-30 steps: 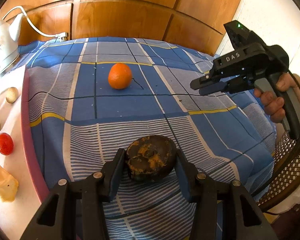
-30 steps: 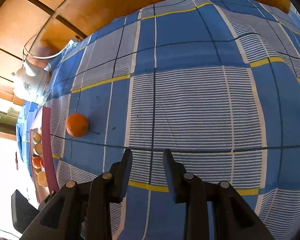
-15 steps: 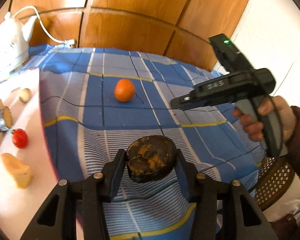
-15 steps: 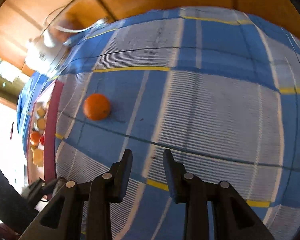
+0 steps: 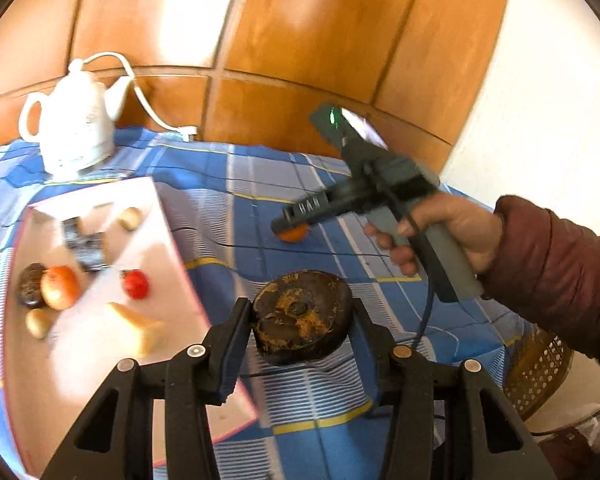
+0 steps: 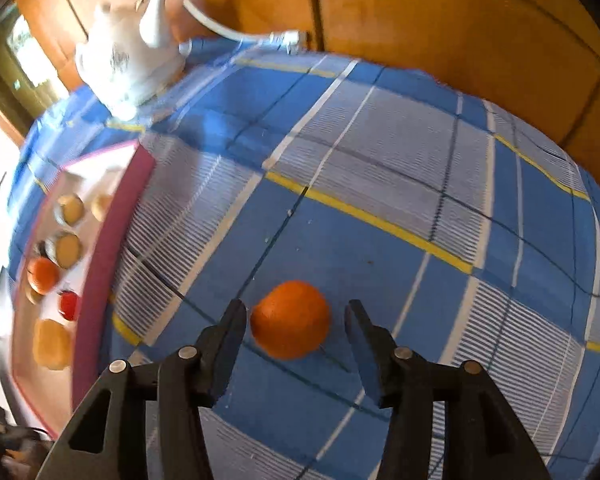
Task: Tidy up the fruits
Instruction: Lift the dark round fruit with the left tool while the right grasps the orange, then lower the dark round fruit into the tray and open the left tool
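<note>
My left gripper (image 5: 298, 309) is shut on a dark brown round fruit (image 5: 302, 320) with orange blotches and holds it above the blue checked cloth, beside the tray. The white tray (image 5: 100, 364) with a pink rim holds several fruits, among them a red one (image 5: 136, 284) and an orange one (image 5: 60, 286). My right gripper (image 6: 295, 309) points down over an orange (image 6: 290, 320) that lies on the cloth. Its jaws are opening, and the orange sits between them untouched. In the left wrist view the right gripper (image 5: 288, 222) half hides that orange (image 5: 294, 235).
A white kettle (image 5: 74, 132) with its cord stands at the back left, against the wooden wall. A hand and a dark red sleeve (image 5: 552, 276) reach in from the right. A wicker basket (image 5: 536, 364) sits below the table's right edge. The tray's pink rim (image 6: 100, 280) runs left of the orange.
The left gripper rose and swung left with the dark fruit, bringing the tray into view. The right gripper moved over the orange and its jaws spread wider.
</note>
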`<act>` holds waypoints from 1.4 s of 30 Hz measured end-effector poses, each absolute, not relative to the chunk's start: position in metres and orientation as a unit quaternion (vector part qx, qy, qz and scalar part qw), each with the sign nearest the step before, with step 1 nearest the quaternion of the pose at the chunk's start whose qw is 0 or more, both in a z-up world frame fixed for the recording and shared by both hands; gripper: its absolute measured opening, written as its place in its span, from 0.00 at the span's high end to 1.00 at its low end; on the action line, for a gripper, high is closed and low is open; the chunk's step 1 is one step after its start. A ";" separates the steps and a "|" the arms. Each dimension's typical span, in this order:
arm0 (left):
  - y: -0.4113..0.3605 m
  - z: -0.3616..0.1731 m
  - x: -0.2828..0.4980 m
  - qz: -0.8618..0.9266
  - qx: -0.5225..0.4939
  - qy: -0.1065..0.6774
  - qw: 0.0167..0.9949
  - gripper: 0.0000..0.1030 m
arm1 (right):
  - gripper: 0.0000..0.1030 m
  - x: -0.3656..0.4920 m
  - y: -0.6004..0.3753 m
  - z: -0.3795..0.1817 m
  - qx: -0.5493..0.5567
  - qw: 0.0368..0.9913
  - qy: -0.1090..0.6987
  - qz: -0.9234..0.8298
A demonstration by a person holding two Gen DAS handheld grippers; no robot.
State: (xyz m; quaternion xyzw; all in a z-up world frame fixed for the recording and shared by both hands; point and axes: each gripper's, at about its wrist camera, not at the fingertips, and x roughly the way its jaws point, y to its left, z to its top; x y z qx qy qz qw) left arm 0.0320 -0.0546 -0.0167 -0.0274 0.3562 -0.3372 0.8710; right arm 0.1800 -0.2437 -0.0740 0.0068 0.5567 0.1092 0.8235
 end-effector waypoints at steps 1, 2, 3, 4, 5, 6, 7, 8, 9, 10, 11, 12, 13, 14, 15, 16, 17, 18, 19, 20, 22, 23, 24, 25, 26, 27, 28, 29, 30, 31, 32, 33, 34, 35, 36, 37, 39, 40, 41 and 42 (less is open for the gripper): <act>-0.050 -0.017 0.033 -0.330 -0.031 0.356 0.873 0.53 | 0.57 0.181 -0.240 -0.079 -0.001 0.817 0.566 0.109; -0.044 -0.016 0.034 -0.323 -0.035 0.357 0.876 0.53 | 0.60 0.180 -0.238 -0.084 -0.011 0.814 0.572 0.100; -0.038 -0.016 0.035 -0.315 -0.041 0.358 0.878 0.53 | 0.61 0.177 -0.235 -0.084 -0.017 0.818 0.567 0.095; -0.033 -0.015 0.036 -0.307 -0.044 0.358 0.881 0.53 | 0.61 0.171 -0.233 -0.083 -0.026 0.823 0.560 0.091; -0.028 -0.015 0.037 -0.297 -0.045 0.358 0.884 0.53 | 0.62 0.167 -0.232 -0.082 -0.029 0.825 0.558 0.089; -0.024 -0.015 0.038 -0.287 -0.046 0.358 0.888 0.53 | 0.62 0.162 -0.231 -0.081 -0.029 0.826 0.555 0.089; -0.019 -0.015 0.040 -0.277 -0.048 0.358 0.890 0.53 | 0.62 0.156 -0.230 -0.080 -0.032 0.829 0.552 0.088; -0.014 -0.014 0.041 -0.268 -0.052 0.358 0.893 0.53 | 0.62 0.149 -0.228 -0.079 -0.039 0.832 0.547 0.085; -0.008 -0.014 0.041 -0.259 -0.057 0.359 0.895 0.53 | 0.62 0.141 -0.227 -0.079 -0.047 0.835 0.542 0.081; -0.003 -0.014 0.042 -0.249 -0.060 0.360 0.897 0.53 | 0.62 0.135 -0.226 -0.079 -0.049 0.837 0.539 0.079; 0.000 -0.014 0.042 -0.241 -0.061 0.360 0.899 0.53 | 0.62 0.129 -0.226 -0.079 -0.047 0.839 0.536 0.078; 0.003 -0.014 0.043 -0.231 -0.063 0.362 0.901 0.53 | 0.62 0.124 -0.227 -0.080 -0.043 0.841 0.534 0.075; 0.006 -0.014 0.043 -0.225 -0.066 0.365 0.901 0.53 | 0.62 0.118 -0.228 -0.082 -0.041 0.842 0.532 0.072; 0.009 -0.015 0.043 -0.220 -0.069 0.367 0.901 0.53 | 0.62 0.113 -0.230 -0.083 -0.036 0.845 0.529 0.068; 0.012 -0.015 0.042 -0.214 -0.071 0.369 0.902 0.53 | 0.62 0.108 -0.232 -0.085 -0.028 0.848 0.524 0.067; 0.014 -0.016 0.041 -0.207 -0.070 0.371 0.903 0.53 | 0.62 0.106 -0.235 -0.085 -0.020 0.850 0.522 0.066; 0.014 -0.016 0.041 -0.203 -0.069 0.371 0.904 0.53 | 0.62 0.103 -0.238 -0.085 -0.014 0.852 0.519 0.064; 0.015 -0.016 0.039 -0.197 -0.067 0.371 0.905 0.53 | 0.62 0.105 -0.236 -0.086 -0.012 0.854 0.516 0.062; 0.016 -0.015 0.038 -0.192 -0.065 0.371 0.906 0.53 | 0.62 0.104 -0.236 -0.087 -0.009 0.856 0.512 0.061; 0.018 -0.015 0.037 -0.188 -0.064 0.372 0.907 0.53 | 0.62 0.102 -0.236 -0.087 -0.007 0.859 0.509 0.061; 0.020 -0.015 0.035 -0.176 -0.062 0.376 0.908 0.53 | 0.62 0.101 -0.235 -0.087 -0.005 0.862 0.503 0.059; 0.022 -0.016 0.034 -0.170 -0.060 0.379 0.908 0.53 | 0.62 0.100 -0.235 -0.088 -0.005 0.864 0.500 0.058; 0.023 -0.017 0.035 -0.164 -0.057 0.381 0.908 0.53 | 0.62 0.100 -0.236 -0.088 -0.005 0.866 0.497 0.057; 0.025 -0.018 0.034 -0.157 -0.056 0.383 0.909 0.53 | 0.62 0.099 -0.236 -0.088 -0.005 0.867 0.495 0.057; 0.027 -0.019 0.033 -0.151 -0.055 0.386 0.908 0.53 | 0.62 0.098 -0.237 -0.089 -0.004 0.869 0.492 0.057; 0.029 -0.020 0.033 -0.146 -0.055 0.388 0.908 0.53 | 0.62 0.099 -0.236 -0.089 -0.002 0.870 0.491 0.057; 0.030 -0.020 0.033 -0.142 -0.054 0.389 0.909 0.53 | 0.62 0.098 -0.237 -0.089 -0.002 0.870 0.489 0.058; 0.032 -0.022 0.032 -0.136 -0.052 0.390 0.909 0.53 | 0.62 0.098 -0.238 -0.089 0.000 0.871 0.488 0.059; 0.033 -0.022 0.030 -0.133 -0.052 0.391 0.909 0.53 | 0.62 0.098 -0.239 -0.090 0.005 0.872 0.486 0.060; 0.035 -0.023 0.028 -0.130 -0.052 0.391 0.910 0.53 | 0.62 0.097 -0.240 -0.090 0.006 0.873 0.484 0.061; 0.037 -0.023 0.027 -0.127 -0.052 0.391 0.910 0.53 | 0.62 0.097 -0.240 -0.090 0.007 0.874 0.482 0.061; 0.039 -0.024 0.026 -0.124 -0.051 0.391 0.911 0.53 | 0.62 0.096 -0.240 -0.090 0.008 0.876 0.479 0.060; 0.040 -0.024 0.024 -0.121 -0.051 0.391 0.911 0.53 | 0.62 0.095 -0.239 -0.091 0.007 0.878 0.475 0.059; 0.042 -0.025 0.023 -0.118 -0.051 0.391 0.911 0.53 | 0.61 0.094 -0.239 -0.092 0.006 0.880 0.472 0.059; 0.042 -0.025 0.023 -0.117 -0.051 0.391 0.912 0.53 | 0.61 0.093 -0.239 -0.092 0.006 0.882 0.468 0.058; 0.043 -0.025 0.022 -0.115 -0.050 0.390 0.912 0.53 | 0.61 0.092 -0.239 -0.092 0.007 0.883 0.466 0.057; 0.046 -0.027 0.022 -0.113 -0.054 0.393 0.911 0.53 | 0.61 0.091 -0.238 -0.093 0.005 0.886 0.461 0.056; 0.047 -0.028 0.022 -0.113 -0.061 0.397 0.909 0.53 | 0.61 0.090 -0.237 -0.093 0.003 0.888 0.457 0.055; 0.049 -0.029 0.023 -0.113 -0.067 0.400 0.907 0.53 | 0.61 0.088 -0.237 -0.093 0.000 0.890 0.453 0.054; 0.050 -0.030 0.023 -0.112 -0.069 0.401 0.906 0.53 | 0.61 0.087 -0.236 -0.094 -0.001 0.892 0.450 0.053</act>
